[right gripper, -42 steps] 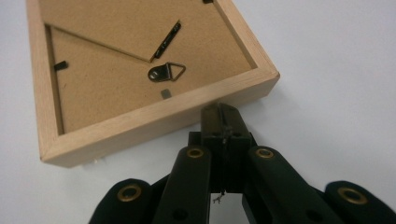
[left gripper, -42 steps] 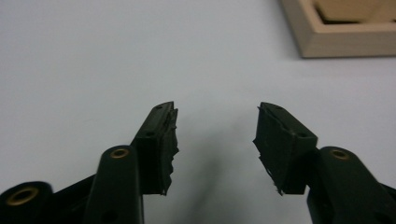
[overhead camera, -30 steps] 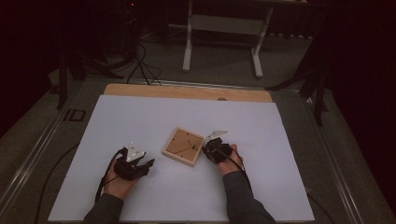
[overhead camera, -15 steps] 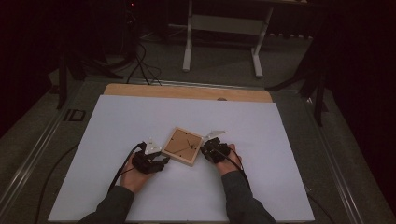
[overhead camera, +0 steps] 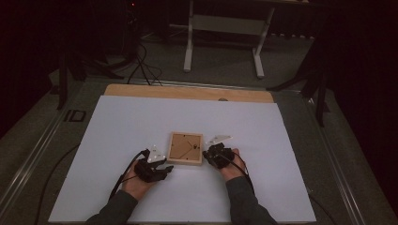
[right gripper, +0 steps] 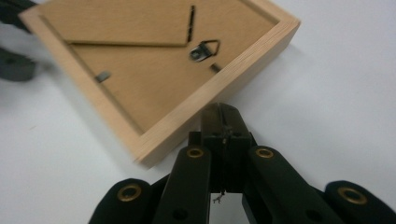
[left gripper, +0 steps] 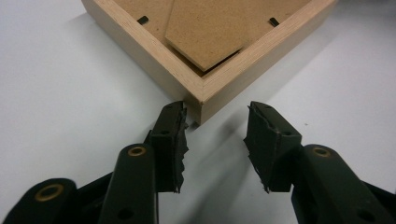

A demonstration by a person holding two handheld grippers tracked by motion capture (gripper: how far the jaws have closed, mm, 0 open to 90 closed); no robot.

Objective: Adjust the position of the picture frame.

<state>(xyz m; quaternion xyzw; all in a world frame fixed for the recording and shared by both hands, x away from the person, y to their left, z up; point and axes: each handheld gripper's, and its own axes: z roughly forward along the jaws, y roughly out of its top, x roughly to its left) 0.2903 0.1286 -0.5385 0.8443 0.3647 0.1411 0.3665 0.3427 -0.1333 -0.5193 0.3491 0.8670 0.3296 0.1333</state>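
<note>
A small wooden picture frame (overhead camera: 185,148) lies back side up on the white sheet, with its hardboard back and metal hanger (right gripper: 204,50) showing. My left gripper (overhead camera: 165,168) sits at the frame's near left corner (left gripper: 201,105). Its jaws are open and have just been closing. That corner pokes in at the tips of the left gripper (left gripper: 217,123) without the pads pressing on it. My right gripper (overhead camera: 207,157) is at the frame's right side. The right gripper (right gripper: 222,116) is shut on nothing, its tip against the frame's outer edge (right gripper: 219,88).
The white sheet (overhead camera: 141,122) covers most of the table, with a bare wooden strip (overhead camera: 187,92) along the far edge. A desk's white legs (overhead camera: 190,42) stand on the floor beyond. Cables (overhead camera: 123,177) trail back from the left gripper.
My left gripper has moved right, up to the frame's near left corner. The frame has turned from a tilted lie to square with the table. The right gripper has stayed put.
</note>
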